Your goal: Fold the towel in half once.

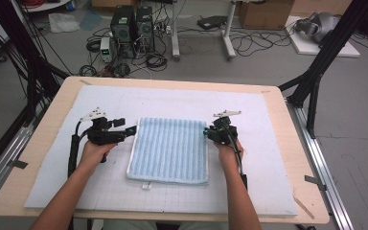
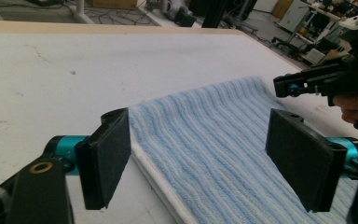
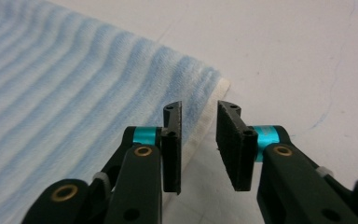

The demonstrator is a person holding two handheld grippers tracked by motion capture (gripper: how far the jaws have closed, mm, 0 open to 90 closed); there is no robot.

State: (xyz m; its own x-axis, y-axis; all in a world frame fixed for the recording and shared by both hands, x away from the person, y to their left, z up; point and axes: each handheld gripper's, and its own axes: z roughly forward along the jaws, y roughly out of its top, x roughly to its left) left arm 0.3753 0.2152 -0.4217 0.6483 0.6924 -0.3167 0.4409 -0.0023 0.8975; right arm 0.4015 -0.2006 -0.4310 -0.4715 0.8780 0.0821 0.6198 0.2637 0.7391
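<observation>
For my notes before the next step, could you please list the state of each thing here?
Towel: folded, lying flat on the mat, not held.
Left tongs: open wide, over the towel's edge, nothing gripped.
Right tongs: slightly open, at the towel's corner, nothing gripped.
Mat: spread flat on the table.

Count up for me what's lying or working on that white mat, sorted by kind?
Folded blue striped towel: 1
Hand-held grippers: 2, the left gripper with jaws wide open at the towel's left edge, the right gripper with jaws narrowly apart at its right edge
White mat: 1
Total: 4
</observation>
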